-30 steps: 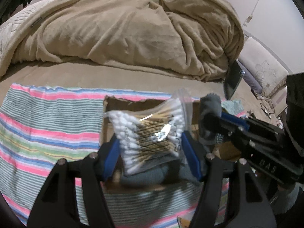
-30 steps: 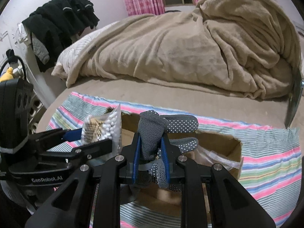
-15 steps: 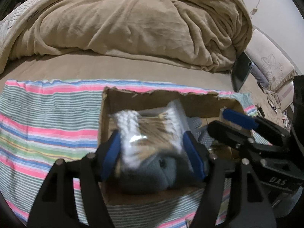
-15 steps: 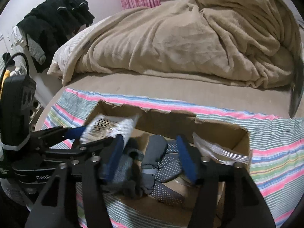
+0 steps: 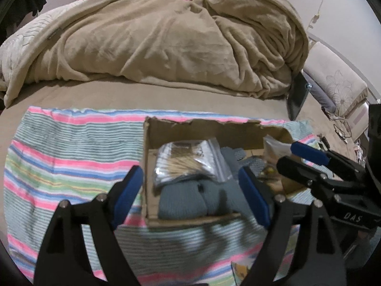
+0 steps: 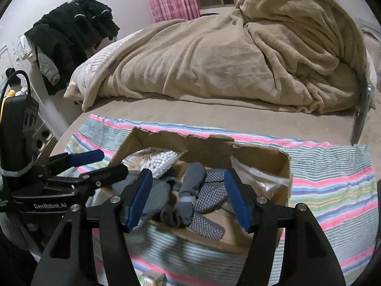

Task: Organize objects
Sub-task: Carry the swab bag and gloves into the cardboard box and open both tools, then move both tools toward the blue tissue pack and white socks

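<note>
A torn-edged brown cardboard box (image 5: 152, 166) sits on a pink, green and blue striped cloth (image 5: 71, 162) spread over a tan bed. Inside the box, a clear plastic bag of white-tipped cotton swabs (image 5: 188, 162) lies on top of a folded blue-grey knitted garment (image 5: 188, 202), toward the box's left side. To the right of them, a pair of grey fabric gloves with white grip dots (image 6: 204, 195) lies loose on the box floor, and a crumpled clear plastic bag (image 6: 259, 176) rests against the right wall.

The left gripper (image 5: 190, 195) hovers at the near edge of the box with its blue-padded jaws spread wide, holding nothing; the swab bag lies between and beyond the pads, apart from both. The right gripper (image 6: 188, 197) hangs just beside it over the near rim, jaws likewise wide apart and empty, with the gloves lying beyond them, touching neither pad.

A rumpled beige fleece blanket (image 6: 226, 59) is heaped behind the cloth, and dark clothes (image 6: 71, 31) hang at the wall on the left
</note>
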A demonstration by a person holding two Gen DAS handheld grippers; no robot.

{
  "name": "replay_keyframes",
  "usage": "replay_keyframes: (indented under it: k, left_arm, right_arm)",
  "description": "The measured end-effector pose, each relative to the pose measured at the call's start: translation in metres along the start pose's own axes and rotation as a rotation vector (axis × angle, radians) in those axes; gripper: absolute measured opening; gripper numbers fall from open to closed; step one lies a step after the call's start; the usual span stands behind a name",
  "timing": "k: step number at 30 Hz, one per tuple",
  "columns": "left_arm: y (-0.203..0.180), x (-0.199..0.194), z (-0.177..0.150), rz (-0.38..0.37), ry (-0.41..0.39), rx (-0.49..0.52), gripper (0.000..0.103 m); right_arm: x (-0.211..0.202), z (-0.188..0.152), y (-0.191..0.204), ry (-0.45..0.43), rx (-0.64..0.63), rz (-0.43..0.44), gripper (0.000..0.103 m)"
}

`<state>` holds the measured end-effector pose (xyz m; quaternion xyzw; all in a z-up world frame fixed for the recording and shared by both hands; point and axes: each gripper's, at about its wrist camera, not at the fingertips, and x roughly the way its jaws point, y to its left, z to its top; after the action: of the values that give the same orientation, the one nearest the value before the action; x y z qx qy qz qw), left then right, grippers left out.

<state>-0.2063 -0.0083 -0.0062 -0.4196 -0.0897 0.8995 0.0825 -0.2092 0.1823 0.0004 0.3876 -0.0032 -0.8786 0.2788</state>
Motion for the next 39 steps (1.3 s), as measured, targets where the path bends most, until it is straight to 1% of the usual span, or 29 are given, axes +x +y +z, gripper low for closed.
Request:
replay_keyframes:
  k: [6, 12, 17, 22, 30, 39]
  left_arm:
    - [-0.006, -0.030, -0.009, -0.009, -0.029, -0.001, 0.084]
    - [-0.014, -0.048, -0.026, -0.022, -0.026, 0.007, 0.084]
    - [-0.017, -0.056, -0.045, -0.023, -0.013, 0.002, 0.084]
    - [-0.015, -0.058, -0.063, -0.008, 0.015, 0.004, 0.084]
    - [-0.014, -0.054, -0.087, -0.010, 0.061, -0.012, 0.084]
    - [-0.017, -0.052, -0.106, -0.021, 0.100, -0.018, 0.084]
  right_arm:
    - [-0.024, -0.009, 0.003, -0.002, -0.014, -0.014, 0.066]
    - [-0.044, -0.024, 0.006, 0.000, -0.018, -0.023, 0.066]
    - [-0.052, -0.041, 0.012, 0.027, -0.028, -0.017, 0.066]
    - [-0.055, -0.057, 0.016, 0.048, -0.024, -0.015, 0.066]
    - [-0.054, -0.080, 0.019, 0.087, -0.016, -0.006, 0.066]
    - [-0.051, -0.105, 0.021, 0.137, -0.006, 0.005, 0.066]
